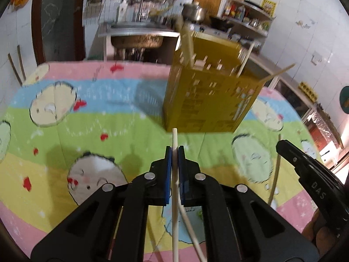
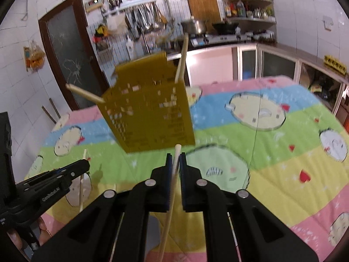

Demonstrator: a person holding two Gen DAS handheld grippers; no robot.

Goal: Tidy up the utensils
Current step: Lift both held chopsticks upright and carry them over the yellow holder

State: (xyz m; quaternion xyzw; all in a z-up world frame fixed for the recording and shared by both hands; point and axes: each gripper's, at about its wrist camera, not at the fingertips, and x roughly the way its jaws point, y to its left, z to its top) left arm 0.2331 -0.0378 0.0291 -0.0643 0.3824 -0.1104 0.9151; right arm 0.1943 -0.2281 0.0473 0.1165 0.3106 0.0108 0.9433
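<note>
Chopsticks are the items being handled, one in each gripper. The left gripper [image 1: 174, 150] is pinched on a pale chopstick [image 1: 174, 196], which runs between the blue pads and projects just past the fingertips toward the base of the holder. A second pale stick [image 1: 192, 231] crosses beneath it at an angle, lower in the left wrist view; whether it lies on the cloth cannot be told.

The right gripper [image 2: 175, 157] is likewise pressed together on its own chopstick [image 2: 172, 187], whose blunt end stands just beyond the pads.

A yellow perforated utensil holder [image 1: 205, 100] stands on the table [image 1: 65, 135], directly ahead of both grippers. The table is covered with a striped cartoon-print cloth. The holder already contains several chopsticks [image 1: 187, 43], which lean out over its rim at different angles.

In the right wrist view, the left gripper appears at the lower left edge with its chopstick hanging below it, and fingers [image 2: 43, 227] of the person's hand are partly visible beneath it. In the left wrist view, the right gripper enters from the right edge.

Both views are motion-blurred, especially around the holder.
</note>
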